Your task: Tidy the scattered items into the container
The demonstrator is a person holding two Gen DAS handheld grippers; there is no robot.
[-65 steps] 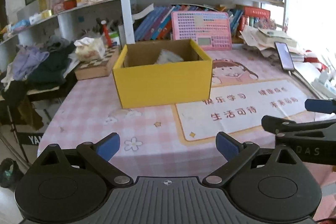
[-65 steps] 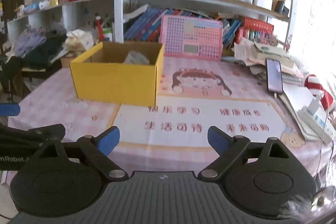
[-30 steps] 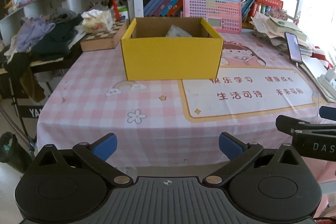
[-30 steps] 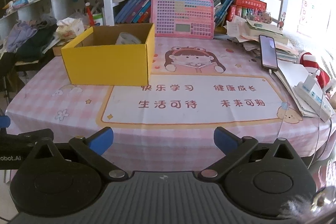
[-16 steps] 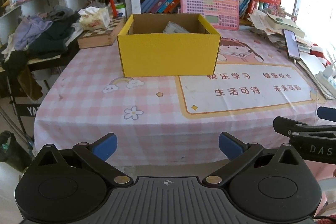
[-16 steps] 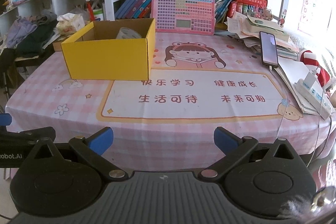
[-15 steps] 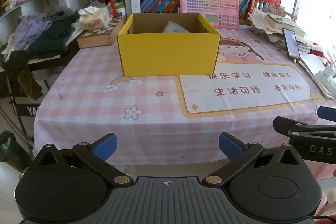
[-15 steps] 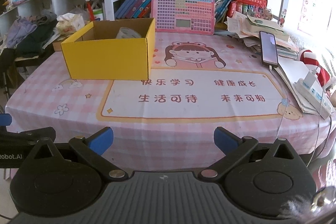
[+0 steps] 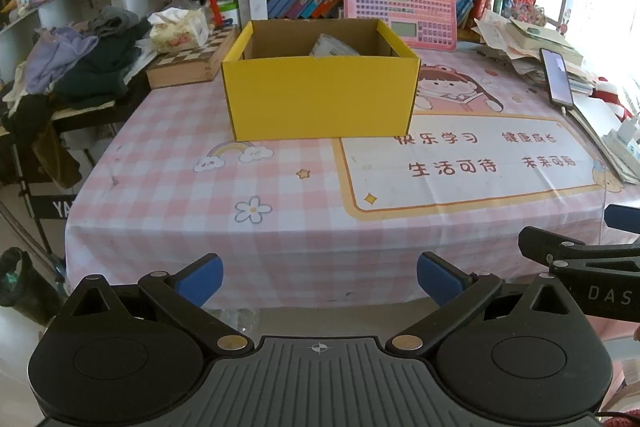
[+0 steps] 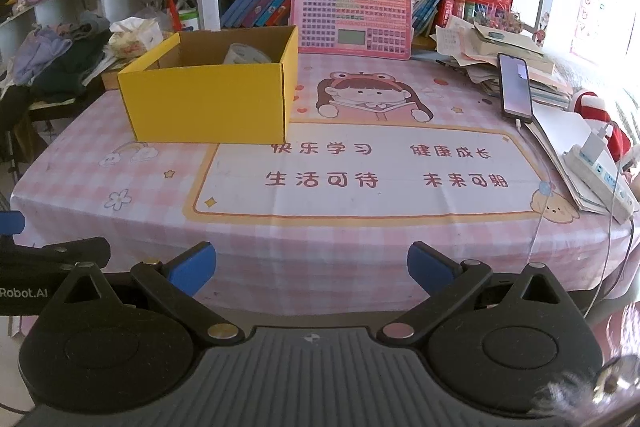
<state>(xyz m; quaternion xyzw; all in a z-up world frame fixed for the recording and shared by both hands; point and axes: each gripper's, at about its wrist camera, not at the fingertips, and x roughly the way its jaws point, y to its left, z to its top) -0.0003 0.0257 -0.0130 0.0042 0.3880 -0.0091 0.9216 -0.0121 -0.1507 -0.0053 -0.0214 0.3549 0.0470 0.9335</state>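
Grippers first: your left hand-held gripper (image 9: 319, 277) hangs released, its blue fingers spread wide with nothing between them, just off the near edge of the counter (image 9: 304, 227); your right hand-held gripper (image 10: 311, 265) is likewise spread and empty, hovering at the same near edge, to the right of the left one. Ahead of both lies the pink checked cloth, and no loose item shows on its middle stretch in either view. Farther back stands the yellow box (image 9: 320, 103), open at the top, its long side facing you, with a pale wrapped item (image 10: 246, 55) already lying inside against the rear wall. The relation to weigh is this: the box sits almost dead ahead of your left hand-held gripper and ahead and to the left of your right one, so the left is the nearer to it. To the right, near your right hand-held gripper's side, a phone (image 10: 515, 89) rests on a heap of papers and a power strip (image 10: 600, 175) lies at the counter's edge; whether these count as scattered items, you cannot tell. By my judgement the tidying looks close to done.
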